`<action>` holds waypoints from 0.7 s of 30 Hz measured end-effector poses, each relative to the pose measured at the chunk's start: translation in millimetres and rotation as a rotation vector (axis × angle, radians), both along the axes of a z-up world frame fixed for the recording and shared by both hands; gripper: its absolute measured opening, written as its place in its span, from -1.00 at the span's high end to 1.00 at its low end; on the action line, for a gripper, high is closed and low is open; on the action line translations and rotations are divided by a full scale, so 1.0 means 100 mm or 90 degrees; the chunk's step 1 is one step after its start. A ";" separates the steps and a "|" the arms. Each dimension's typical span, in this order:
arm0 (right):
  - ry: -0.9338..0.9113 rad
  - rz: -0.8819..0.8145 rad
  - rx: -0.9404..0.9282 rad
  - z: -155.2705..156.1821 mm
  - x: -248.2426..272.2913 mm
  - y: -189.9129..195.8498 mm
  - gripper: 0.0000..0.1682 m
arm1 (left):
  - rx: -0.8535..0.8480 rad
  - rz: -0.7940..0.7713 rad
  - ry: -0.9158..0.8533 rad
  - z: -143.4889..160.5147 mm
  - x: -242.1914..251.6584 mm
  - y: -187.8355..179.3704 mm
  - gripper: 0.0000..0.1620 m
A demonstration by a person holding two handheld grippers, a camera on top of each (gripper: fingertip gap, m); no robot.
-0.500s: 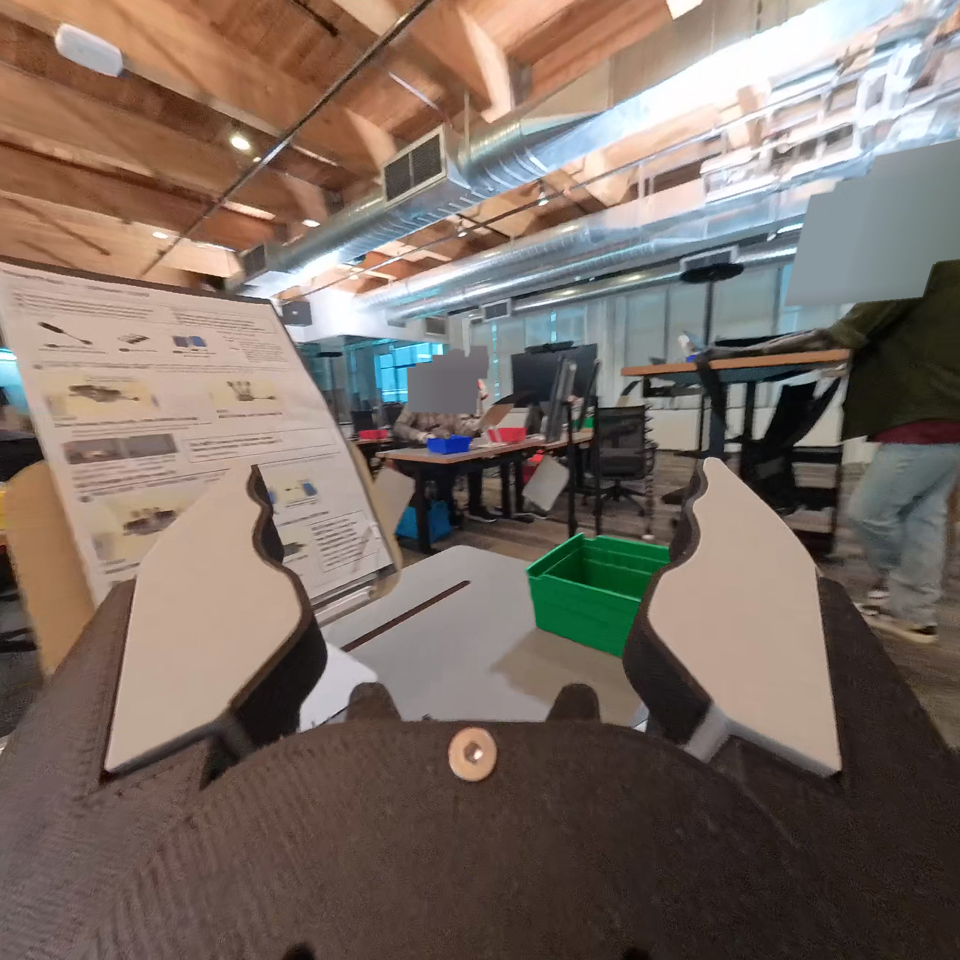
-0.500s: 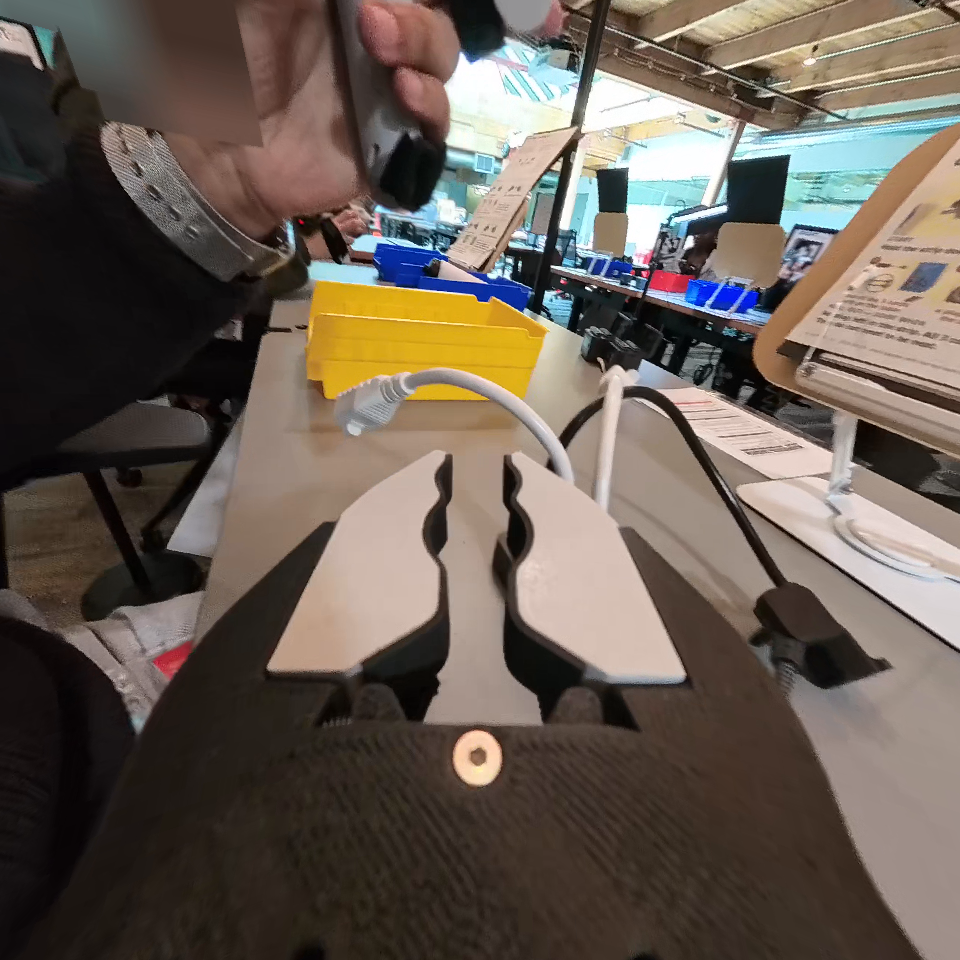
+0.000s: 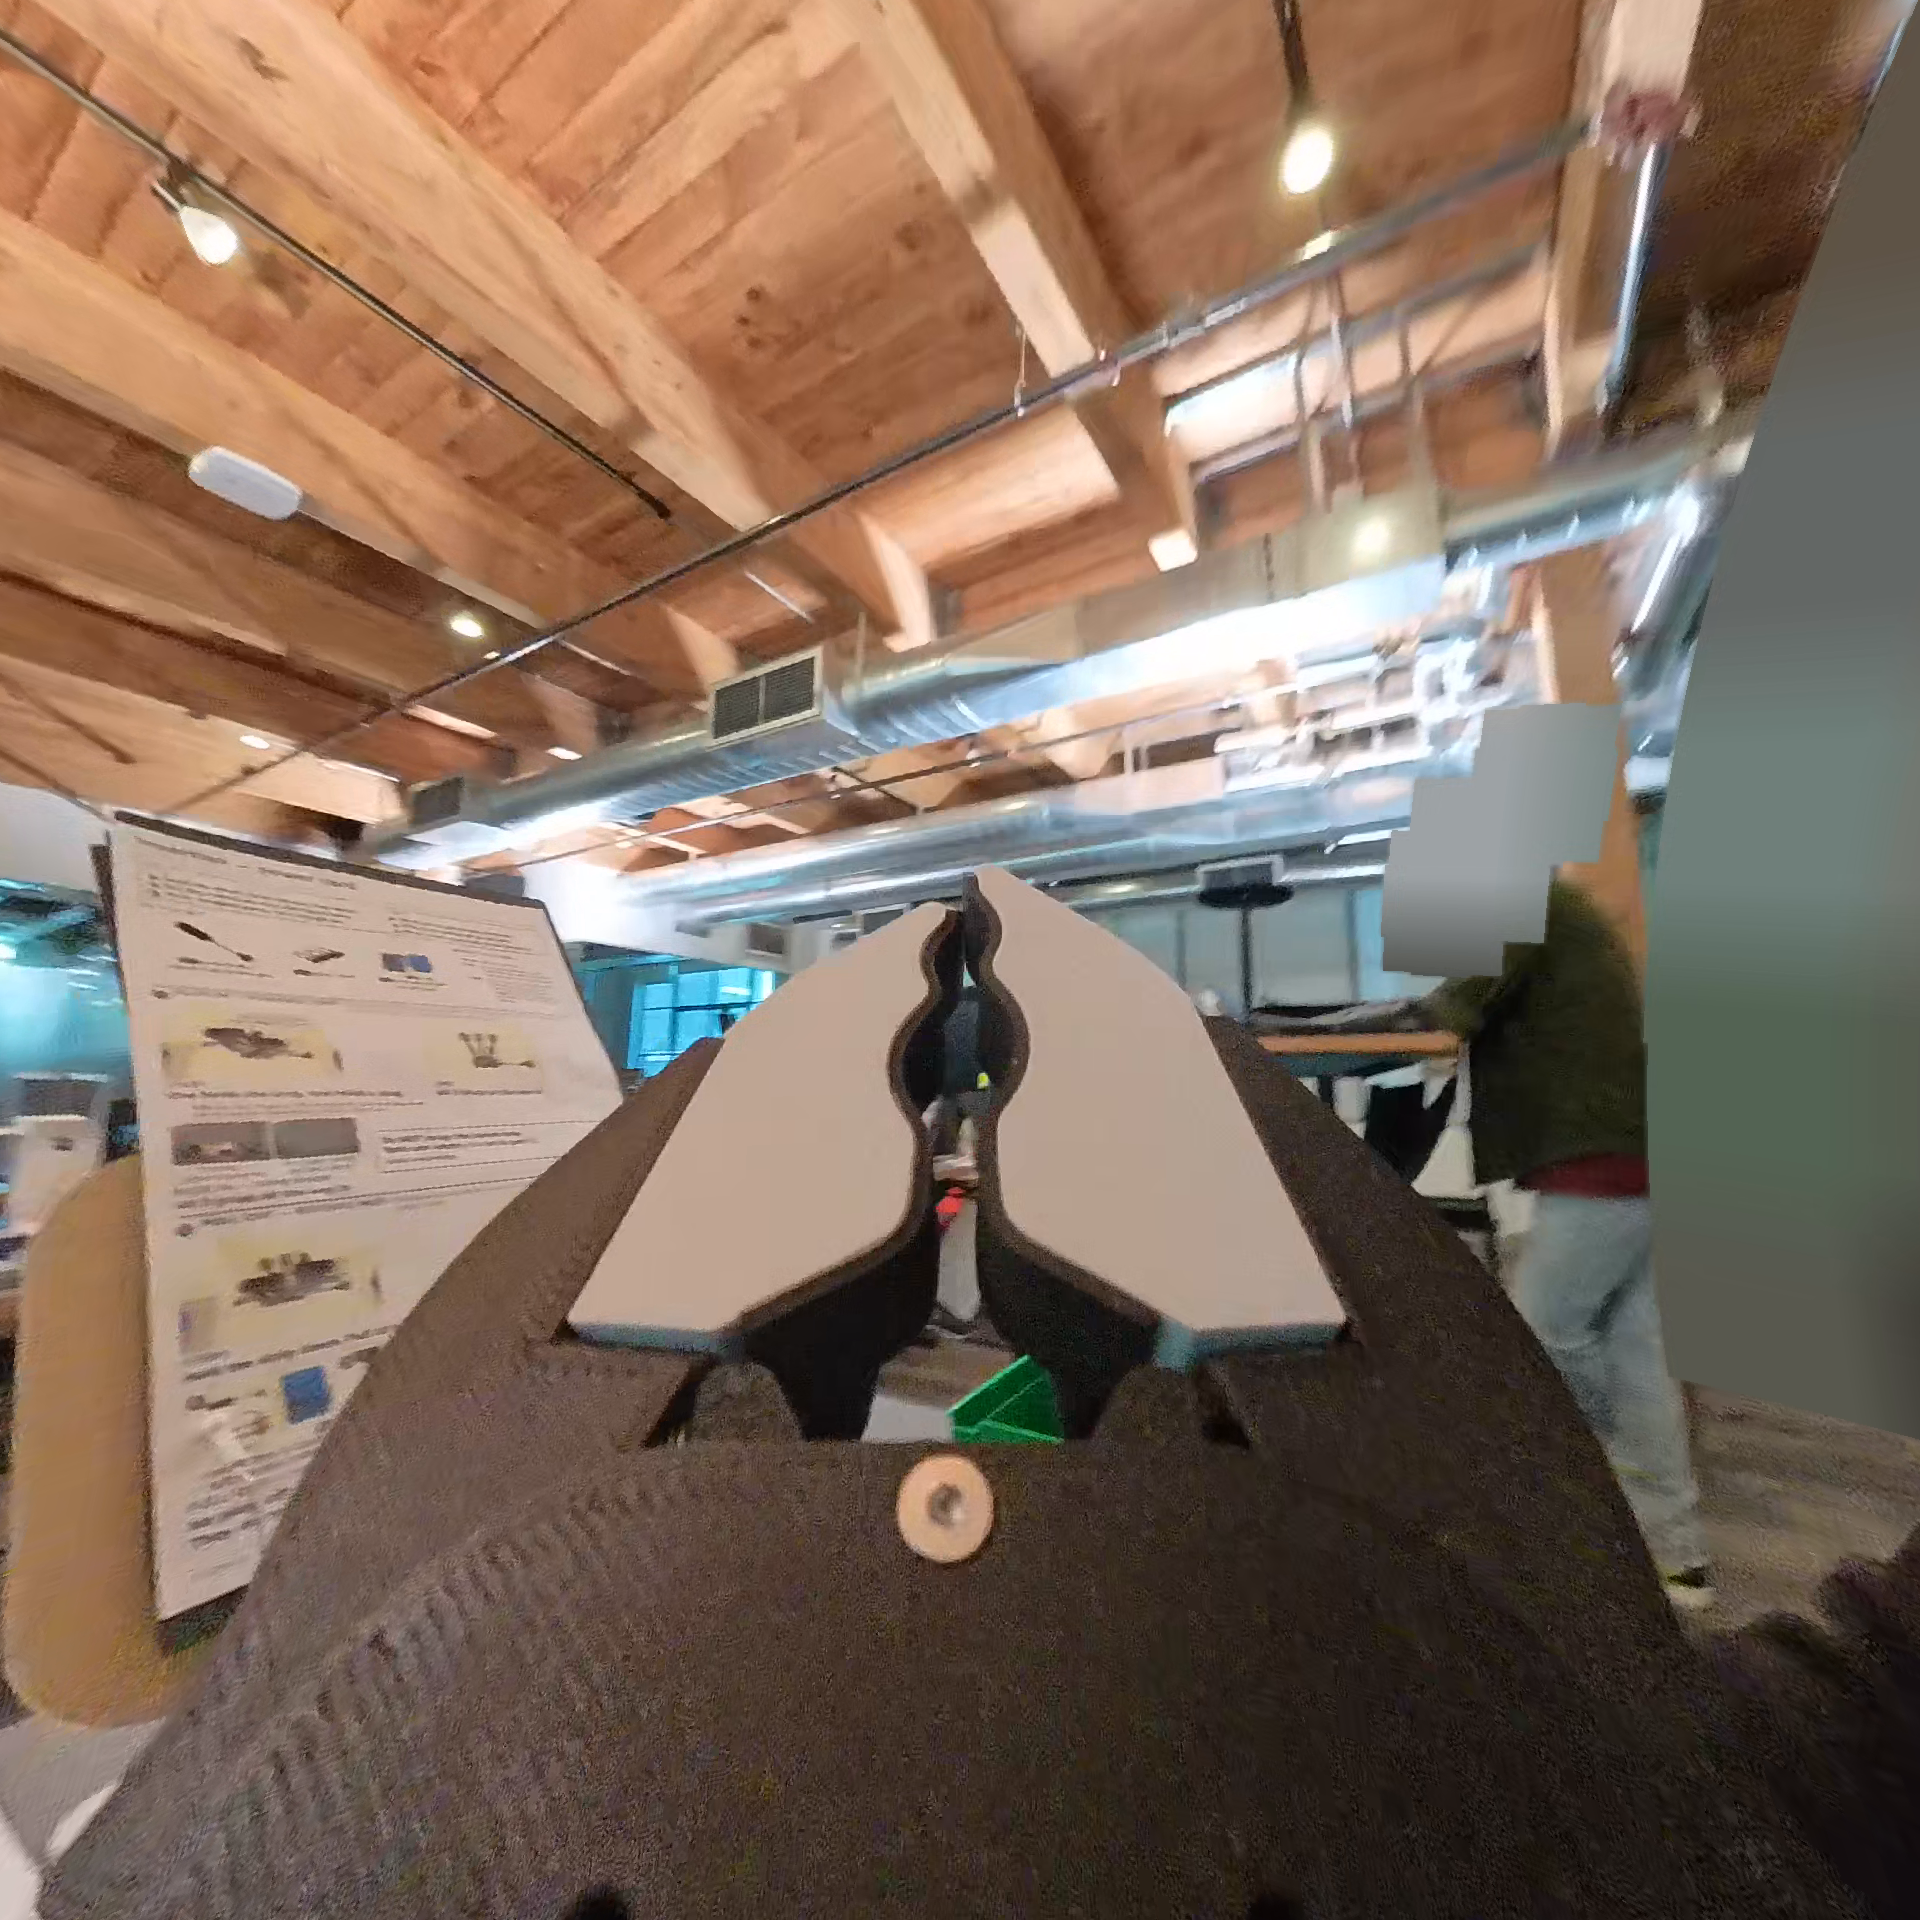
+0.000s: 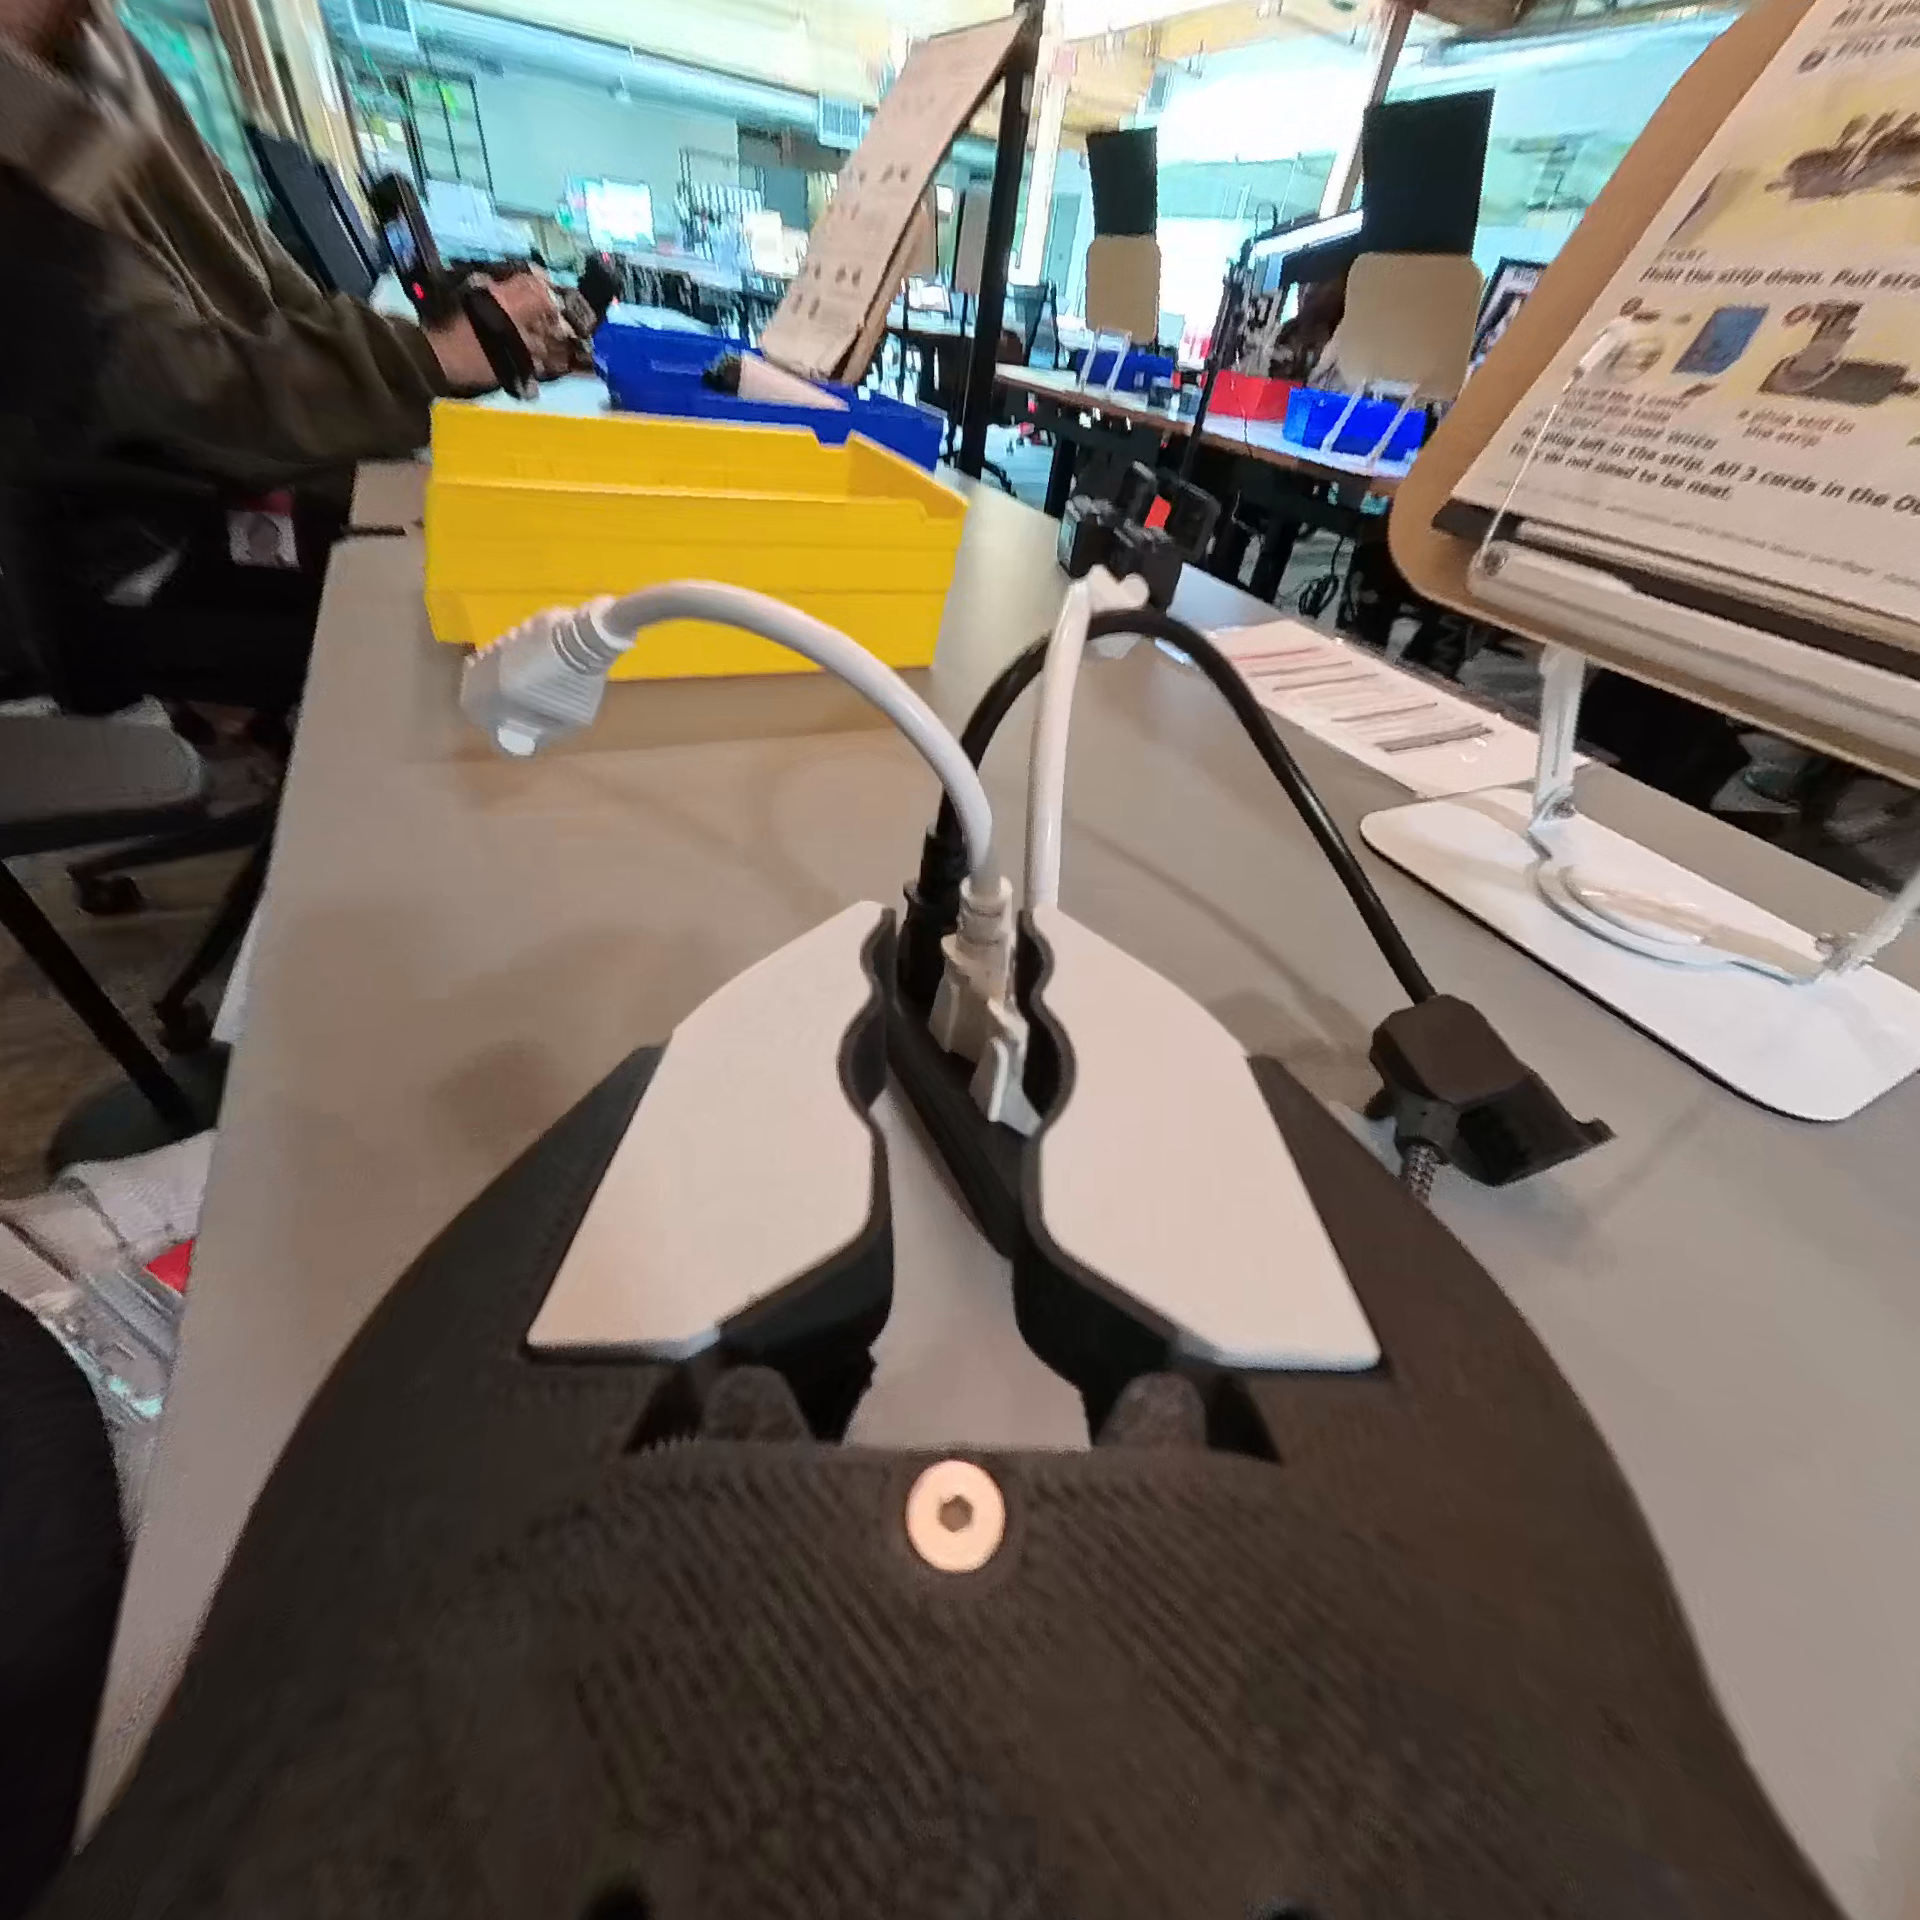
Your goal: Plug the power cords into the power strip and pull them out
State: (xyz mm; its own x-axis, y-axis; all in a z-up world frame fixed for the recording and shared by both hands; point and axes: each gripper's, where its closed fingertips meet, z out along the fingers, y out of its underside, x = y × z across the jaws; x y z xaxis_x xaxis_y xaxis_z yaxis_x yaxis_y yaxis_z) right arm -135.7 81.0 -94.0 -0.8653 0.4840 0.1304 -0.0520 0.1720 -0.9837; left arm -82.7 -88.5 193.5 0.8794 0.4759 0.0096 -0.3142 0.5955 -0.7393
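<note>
In the right wrist view a black power strip (image 4: pixel 961 1117) lies on the grey table (image 4: pixel 520 935) between the fingers of my right gripper (image 4: pixel 956 920). The jaws stand a narrow gap apart, closed against the strip and the plugs in it. A white plug (image 4: pixel 977 1003) and a black plug (image 4: pixel 927 904) sit in the strip. The white cord (image 4: pixel 831 644) arcs left to a loose end (image 4: pixel 535 681). The black cord (image 4: pixel 1288 769) arcs right to a loose end (image 4: pixel 1475 1091) on the table. My left gripper (image 3: pixel 964 914) is shut and empty, raised and tilted toward the ceiling.
A yellow bin (image 4: pixel 675 520) and a blue bin (image 4: pixel 644 379) stand farther back. An instruction board on a white-based stand (image 4: pixel 1662 997) is at right, with a paper sheet (image 4: pixel 1351 696) beside it. A seated person's arm (image 4: pixel 208 312) is at left. A green bin (image 3: pixel 1003 1403) shows behind the left fingers.
My left gripper has shut from wide open and tipped upward. My right gripper has moved forward so the strip and plugs are between its fingers. The hand at top left is gone.
</note>
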 end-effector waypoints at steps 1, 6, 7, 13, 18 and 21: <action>0.003 -0.003 0.019 -0.04 -0.01 -0.01 0.72 | 0.015 -0.021 -0.020 0.01 -0.02 -0.15 0.92; 0.007 -0.010 0.076 -0.18 -0.10 -0.03 0.62 | 0.017 0.120 -0.079 0.07 -0.21 -0.59 -0.40; -0.001 -0.009 0.085 -0.22 -0.13 -0.04 0.58 | 0.019 0.103 -0.109 0.07 -0.24 -0.58 -0.74; -0.029 -0.018 0.121 -0.22 -0.38 -0.30 0.32 | -0.003 0.042 -0.169 -0.07 -0.42 -0.42 -0.82; -0.048 0.010 0.325 -0.59 -0.60 -0.61 0.18 | -0.019 0.028 -0.180 -0.15 -0.51 -0.29 -0.81; -0.107 0.079 0.274 -0.63 -0.51 -0.76 0.59 | -0.042 0.038 -0.176 -0.17 -0.50 -0.21 -0.81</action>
